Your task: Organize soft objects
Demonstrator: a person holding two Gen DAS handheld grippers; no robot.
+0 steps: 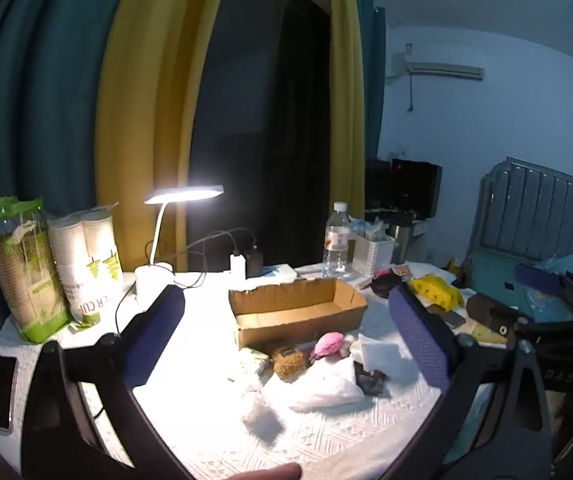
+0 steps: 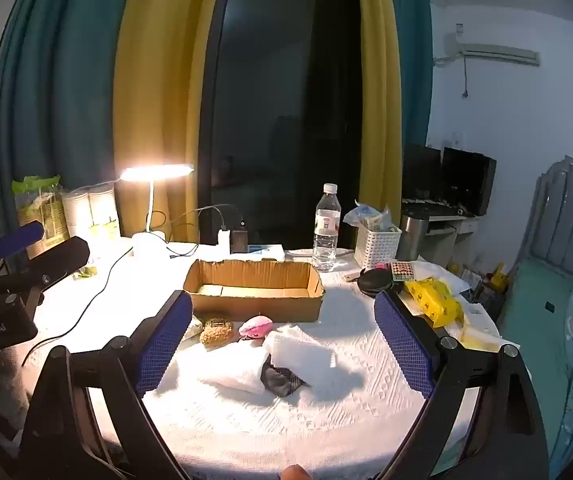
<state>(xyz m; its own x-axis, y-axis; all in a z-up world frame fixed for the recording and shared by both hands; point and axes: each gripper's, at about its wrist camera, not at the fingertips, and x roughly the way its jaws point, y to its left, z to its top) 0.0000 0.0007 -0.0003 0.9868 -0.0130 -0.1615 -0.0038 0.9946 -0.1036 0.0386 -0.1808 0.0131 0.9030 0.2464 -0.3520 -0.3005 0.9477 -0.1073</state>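
Note:
An open cardboard box point(image 2: 254, 292) stands mid-table; it also shows in the left wrist view point(image 1: 298, 312). In front of it lie soft items: a brown fuzzy pouch point(image 2: 216, 332), a pink plush point(image 2: 255, 327), white cloths point(image 2: 298, 350) and a dark mesh piece point(image 2: 280, 378). The left wrist view shows the pouch point(image 1: 288, 362), the plush point(image 1: 328, 344) and white cloths point(image 1: 322, 386). My left gripper point(image 1: 286, 320) is open and empty above them. My right gripper point(image 2: 282, 328) is open and empty, with the pile between its fingers. The left gripper also shows in the right wrist view point(image 2: 26, 248).
A lit desk lamp point(image 2: 154, 172), paper cup stacks point(image 1: 86, 260), a water bottle point(image 2: 326, 228), a white basket point(image 2: 378, 244) and a yellow packet point(image 2: 434, 300) ring the table. A phone point(image 1: 0, 392) lies at the left edge. Cables point(image 2: 98, 292) cross the cloth.

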